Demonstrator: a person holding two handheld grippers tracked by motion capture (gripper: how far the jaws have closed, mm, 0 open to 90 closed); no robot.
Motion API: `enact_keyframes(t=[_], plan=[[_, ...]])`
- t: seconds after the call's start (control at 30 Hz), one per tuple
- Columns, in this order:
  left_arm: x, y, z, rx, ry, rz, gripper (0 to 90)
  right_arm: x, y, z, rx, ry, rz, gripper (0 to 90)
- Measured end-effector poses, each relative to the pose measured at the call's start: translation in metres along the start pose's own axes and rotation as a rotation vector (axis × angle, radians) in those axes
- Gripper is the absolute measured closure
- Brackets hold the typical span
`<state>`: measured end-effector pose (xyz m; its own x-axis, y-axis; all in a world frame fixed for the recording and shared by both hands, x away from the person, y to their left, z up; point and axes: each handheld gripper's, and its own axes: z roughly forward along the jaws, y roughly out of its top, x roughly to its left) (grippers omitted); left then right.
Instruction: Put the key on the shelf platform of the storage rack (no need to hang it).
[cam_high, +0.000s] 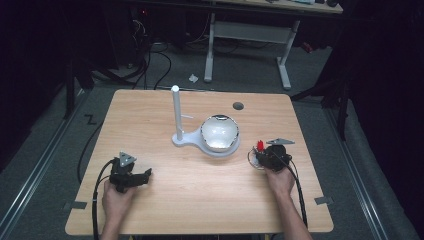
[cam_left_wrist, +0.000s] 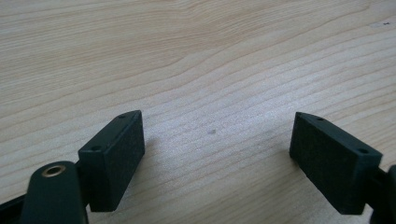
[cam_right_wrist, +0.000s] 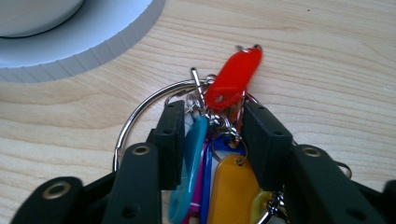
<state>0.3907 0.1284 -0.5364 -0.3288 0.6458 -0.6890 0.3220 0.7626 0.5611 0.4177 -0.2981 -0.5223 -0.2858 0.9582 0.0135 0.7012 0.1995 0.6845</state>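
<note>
Seeing from above a silvery bowl (cam_high: 220, 132) on a white stand (cam_high: 182, 139) mid-tabletop (cam_high: 150, 115) | our right gripper (cam_right_wrist: 212, 135) fingers clamp coloured key tags (cam_right_wrist: 232, 84) beside it | left gripper (cam_left_wrist: 217, 142) fingers apart over bare wood.

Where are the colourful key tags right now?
The key tags are bunched on a metal ring between the jaws of the right gripper, at the table's right side, just beside the white stand holding the shiny bowl.
</note>
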Motion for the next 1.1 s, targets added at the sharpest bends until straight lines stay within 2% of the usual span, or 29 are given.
enact_keyframes(t=[0.07, 0.1, 0.3, 0.37, 0.43, 0.57, 0.73, 0.9, 0.93, 1.1], plan=[[0.0, 0.0, 0.0, 0.0, 0.0, 0.0, 18.3, 0.0, 0.0, 0.0, 0.0, 0.006, -0.003, 62.4], [0.0, 0.0, 0.0, 0.0, -0.001, 0.001, 18.3, -0.001, 0.0, 0.0, -0.003, 0.02, -0.005, 70.3], [0.0, 0.0, 0.0, 0.0, 0.0, -0.001, 18.3, 0.0, 0.0, -0.001, -0.001, 0.016, -0.022, 71.2], [0.0, 0.0, 0.0, 0.0, 0.0, 0.001, 18.3, 0.002, -0.001, -0.002, -0.002, 0.012, -0.041, 71.8], [0.0, 0.0, 0.0, 0.0, 0.0, 0.0, 18.3, 0.003, -0.001, -0.003, -0.006, 0.009, -0.049, 72.0], [0.0, 0.0, 0.0, 0.0, 0.001, -0.004, 18.3, 0.004, -0.002, -0.008, -0.033, 0.004, -0.071, 78.2], [0.0, 0.0, 0.0, 0.0, 0.0, 0.0, 18.3, 0.004, -0.001, -0.012, -0.038, -0.005, -0.099, 78.5], [0.0, 0.0, 0.0, 0.0, 0.0, 0.0, 18.3, 0.004, 0.001, -0.022, -0.075, -0.001, -0.106, 79.0], [0.0, 0.0, 0.0, 0.0, 0.0, 0.001, 18.3, 0.003, 0.003, -0.029, -0.095, 0.006, -0.104, 79.2], [0.0, 0.0, 0.0, 0.0, 0.0, 0.0, 18.3, 0.0, 0.004, -0.041, -0.135, 0.02, -0.09, 79.4]])
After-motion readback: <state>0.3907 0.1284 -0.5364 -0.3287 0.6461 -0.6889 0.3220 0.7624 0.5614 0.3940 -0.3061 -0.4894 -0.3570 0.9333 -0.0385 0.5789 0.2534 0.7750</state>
